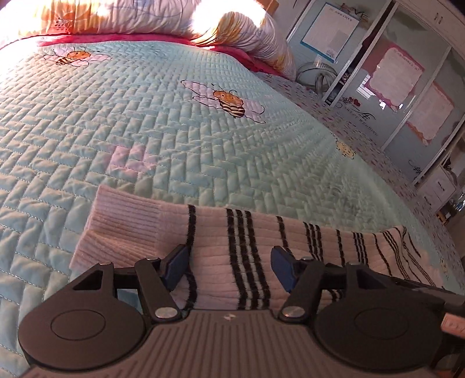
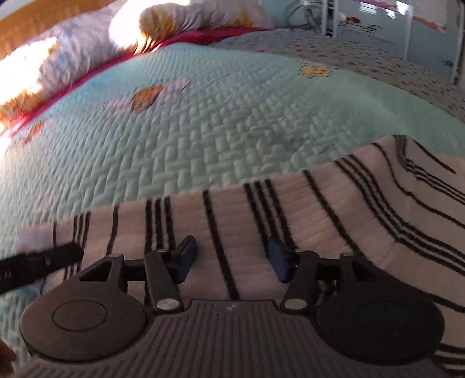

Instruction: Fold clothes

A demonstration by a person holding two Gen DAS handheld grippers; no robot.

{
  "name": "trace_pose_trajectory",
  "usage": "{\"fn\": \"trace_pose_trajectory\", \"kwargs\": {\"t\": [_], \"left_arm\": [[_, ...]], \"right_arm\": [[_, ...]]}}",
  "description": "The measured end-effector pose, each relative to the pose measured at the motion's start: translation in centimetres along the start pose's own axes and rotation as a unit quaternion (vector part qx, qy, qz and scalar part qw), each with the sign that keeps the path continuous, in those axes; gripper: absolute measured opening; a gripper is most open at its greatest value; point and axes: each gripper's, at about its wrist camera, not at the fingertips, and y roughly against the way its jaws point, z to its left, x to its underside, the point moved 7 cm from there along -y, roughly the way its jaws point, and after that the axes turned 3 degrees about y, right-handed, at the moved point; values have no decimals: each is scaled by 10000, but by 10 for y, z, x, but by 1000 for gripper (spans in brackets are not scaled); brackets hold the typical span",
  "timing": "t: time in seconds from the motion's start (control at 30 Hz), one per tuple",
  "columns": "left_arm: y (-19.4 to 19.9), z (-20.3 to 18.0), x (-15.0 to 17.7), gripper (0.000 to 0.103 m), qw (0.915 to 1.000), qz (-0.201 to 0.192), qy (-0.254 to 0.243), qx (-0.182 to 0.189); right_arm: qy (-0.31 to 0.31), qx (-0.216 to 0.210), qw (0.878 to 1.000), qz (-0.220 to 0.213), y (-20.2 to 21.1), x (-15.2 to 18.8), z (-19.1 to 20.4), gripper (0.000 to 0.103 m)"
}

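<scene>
One garment lay before me on the bed: a white ribbed knit sweater (image 1: pixel 247 232) crossed by thin black stripes, single and in threes, with a plain ribbed cuff at its left end. It rested flat on the pale green quilt (image 1: pixel 145 130), stitched in small brick-like blocks and embroidered with bees, two clearly seen. My left gripper (image 1: pixel 229 267) stood released above the knit, blue pads apart and grasping nothing. My right gripper (image 2: pixel 232 258) was likewise released over the stripes. Crumpled floral bedding (image 1: pixel 130 17) lay beyond.
</scene>
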Motion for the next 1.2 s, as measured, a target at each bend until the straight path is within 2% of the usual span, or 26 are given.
{"fn": "trace_pose_trajectory", "kwargs": {"t": [0.1, 0.13, 0.27, 0.37, 0.43, 0.5, 0.57, 0.63, 0.7, 0.73, 0.8, 0.87, 0.9, 1.0, 1.1, 1.2], "left_arm": [[4, 7, -3, 55, 9998, 16, 197, -35], [5, 9, -4, 54, 9997, 15, 251, -40], [10, 9, -5, 53, 9996, -40, 213, -162], [10, 12, -5, 53, 9994, -46, 342, -102], [10, 15, -7, 52, 9990, -45, 446, -59], [11, 17, -8, 48, 9988, -46, 491, -51], [12, 19, -8, 47, 9987, -47, 501, -57], [12, 18, -7, 47, 9988, -49, 478, -62], [12, 18, -7, 47, 9989, -50, 455, -68], [12, 18, -7, 47, 9990, -51, 444, -71], [12, 17, -6, 47, 9991, -53, 421, -77], [12, 16, -6, 47, 9992, -55, 398, -83], [12, 16, -6, 47, 9992, -55, 386, -86], [12, 15, -5, 47, 9993, -57, 352, -91], [11, 16, -6, 48, 9994, -44, 336, -56], [10, 17, -7, 48, 9992, -39, 396, -10]], "right_arm": [[58, -268, 9996, 27, 0, -6, 19, 63], [166, -264, 9995, 29, -1, -6, 24, 63], [381, -763, 9963, 50, 7, -10, 39, 63], [348, -1031, 9941, 4, 18, -17, 37, 61], [209, -865, 9958, -212, 24, -29, 26, 60], [-13, -357, 9987, -369, 20, -38, 8, 61], [-156, 51, 9998, -132, 0, -36, -3, 61], [-116, 18, 9998, 187, -18, -25, 7, 67], [-6, -57, 9999, 138, -18, -26, 20, 67], [-61, -241, 9996, 116, -16, -28, 23, 68], [-168, -1018, 9947, -45, -5, -35, 27, 65], [-322, -1152, 9918, -452, 14, -44, 10, 63], [-431, -1023, 9915, -680, 23, -47, -3, 63], [-1067, -514, 9879, -1000, 32, -49, -58, 65], [-1479, -172, 9855, -818, 13, -39, -84, 65], [-1593, -574, 9848, -383, -17, -17, -67, 69]]}}
